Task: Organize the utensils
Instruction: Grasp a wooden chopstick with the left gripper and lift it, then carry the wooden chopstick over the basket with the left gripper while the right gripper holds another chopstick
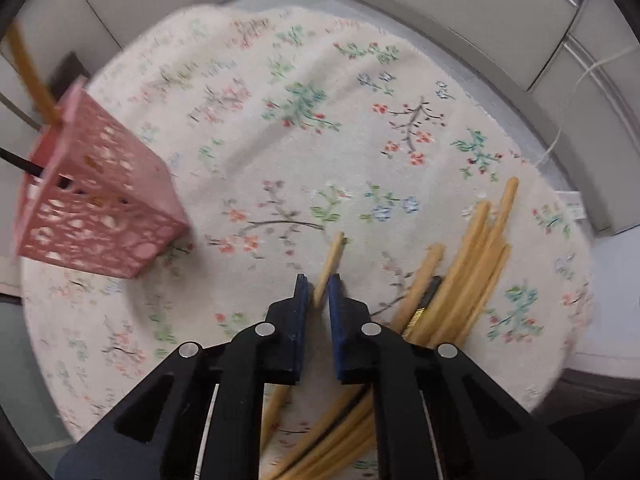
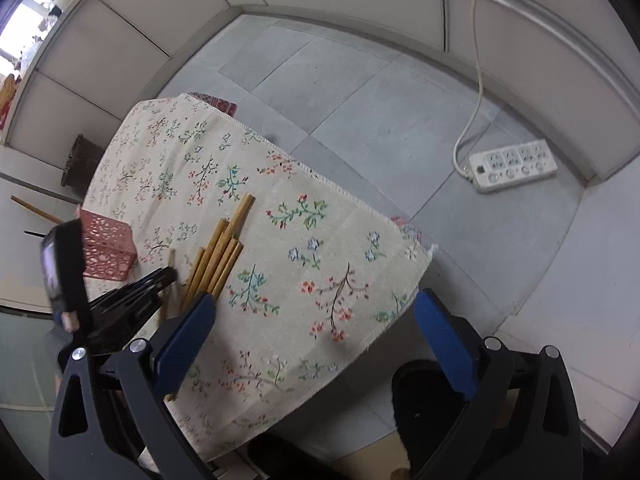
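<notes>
My left gripper (image 1: 318, 286) is shut on a single wooden chopstick (image 1: 331, 261), which runs up between the blue pads and down under the gripper. A pile of several wooden chopsticks (image 1: 472, 276) lies just to its right on the floral cloth. A pink perforated holder (image 1: 96, 196) stands at the left with a wooden stick and a dark stick in it. In the right wrist view the pile (image 2: 222, 256) and the holder (image 2: 106, 250) show at the left, with the left gripper (image 2: 170, 274) between them. My right gripper (image 2: 314, 334) is open wide and empty, above the cloth.
The floral cloth (image 2: 320, 248) covers a small table with edges at right and front. A white power strip (image 2: 514, 164) and its cord lie on the grey floor. A dark bin (image 2: 82, 158) stands by the wall at left.
</notes>
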`<state>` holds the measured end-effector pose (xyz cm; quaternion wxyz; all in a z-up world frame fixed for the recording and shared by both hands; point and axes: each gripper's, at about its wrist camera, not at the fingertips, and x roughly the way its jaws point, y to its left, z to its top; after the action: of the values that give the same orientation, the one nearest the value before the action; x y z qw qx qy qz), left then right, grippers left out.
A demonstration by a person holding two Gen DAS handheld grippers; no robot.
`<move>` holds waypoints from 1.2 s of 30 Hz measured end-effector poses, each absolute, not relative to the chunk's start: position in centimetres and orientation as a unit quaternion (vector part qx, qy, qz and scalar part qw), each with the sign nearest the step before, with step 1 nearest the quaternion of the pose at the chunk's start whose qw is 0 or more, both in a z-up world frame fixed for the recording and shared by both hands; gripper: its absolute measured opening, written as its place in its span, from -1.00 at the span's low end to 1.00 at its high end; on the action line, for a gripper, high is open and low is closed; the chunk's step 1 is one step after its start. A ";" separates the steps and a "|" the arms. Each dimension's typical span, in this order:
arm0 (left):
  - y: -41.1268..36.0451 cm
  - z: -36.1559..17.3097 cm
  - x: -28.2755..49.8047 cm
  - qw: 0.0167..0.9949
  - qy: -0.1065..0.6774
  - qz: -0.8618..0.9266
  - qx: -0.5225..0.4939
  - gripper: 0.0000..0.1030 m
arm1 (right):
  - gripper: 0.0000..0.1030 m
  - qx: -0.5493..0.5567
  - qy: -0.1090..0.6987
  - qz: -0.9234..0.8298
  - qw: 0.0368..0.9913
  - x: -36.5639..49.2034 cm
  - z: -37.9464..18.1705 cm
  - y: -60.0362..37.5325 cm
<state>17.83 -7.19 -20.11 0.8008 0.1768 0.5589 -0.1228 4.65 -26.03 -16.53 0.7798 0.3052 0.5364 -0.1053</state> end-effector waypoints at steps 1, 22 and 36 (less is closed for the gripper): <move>-6.8 -19.9 17.4 0.805 0.552 -0.119 0.180 -0.83 | 0.88 0.288 0.536 -0.110 0.786 5.2 -16.6 -25.5; 0.0 -9.6 9.4 0.880 0.444 -0.105 0.130 -0.91 | -0.34 0.452 0.567 -0.123 0.678 15.4 -21.8 -22.7; 2.7 -7.2 8.7 0.896 0.426 -0.095 0.085 -0.91 | -0.84 0.534 0.511 -0.101 0.666 15.5 -23.1 -22.9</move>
<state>8.66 2.67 -7.24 0.8959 0.0846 0.4257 -0.0949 15.50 -22.86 -23.12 0.6660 0.5342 0.5108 -0.1011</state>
